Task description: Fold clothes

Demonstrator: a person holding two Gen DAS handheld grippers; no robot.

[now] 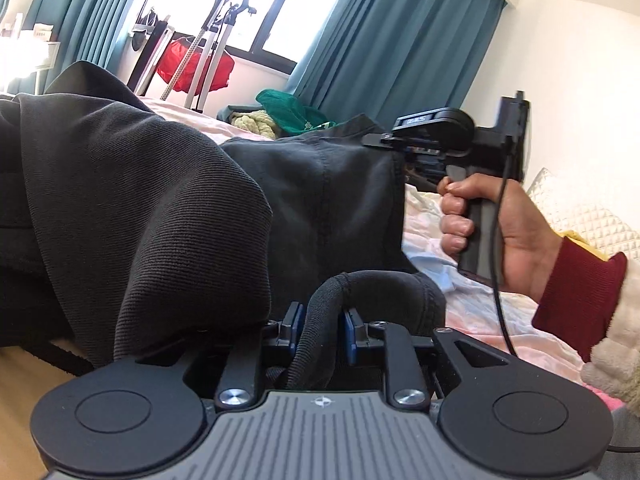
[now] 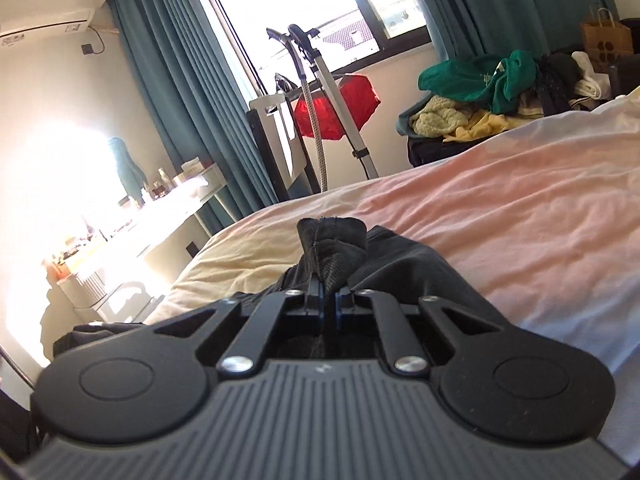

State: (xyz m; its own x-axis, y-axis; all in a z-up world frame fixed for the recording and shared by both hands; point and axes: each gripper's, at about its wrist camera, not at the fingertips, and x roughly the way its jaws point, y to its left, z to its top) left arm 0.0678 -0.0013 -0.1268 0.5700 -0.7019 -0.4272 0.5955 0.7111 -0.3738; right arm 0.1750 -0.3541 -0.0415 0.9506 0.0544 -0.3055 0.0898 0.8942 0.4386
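Left tongs (image 1: 323,330): jaws narrowed onto a rolled black hem of the dark charcoal-grey ribbed-knit garment (image 1: 140,200), which loops up between the blue pads (image 1: 295,322).

Left wrist view. The garment hangs in heavy folds, filling the left and centre of the frame, lifted above the pale pink bed sheet (image 1: 480,312). Right tongs (image 1: 390,140): seen side-on at the garment's far upper corner, gripping the edge; the right hand (image 1: 504,224), with a dark red cuff, grips the handle. Behind: a heap of green and yellow clothes (image 1: 288,114), a red bag (image 1: 196,68), teal curtains (image 1: 396,48).

Right wrist view. Right tongs (image 2: 329,302): closed nearly together on a stitched black fold of the same garment (image 2: 400,264), which pokes up past the tips and trails down onto the bed sheet (image 2: 500,208). The clothes heap (image 2: 480,92) lies at the far end of the bed.

Step in hand, as judged: the garment is held up by two edge points, ready to spread or make a first fold. The next move calls for keeping both grips firm, drawing the cloth taut between them, and lowering it flat onto the bed.
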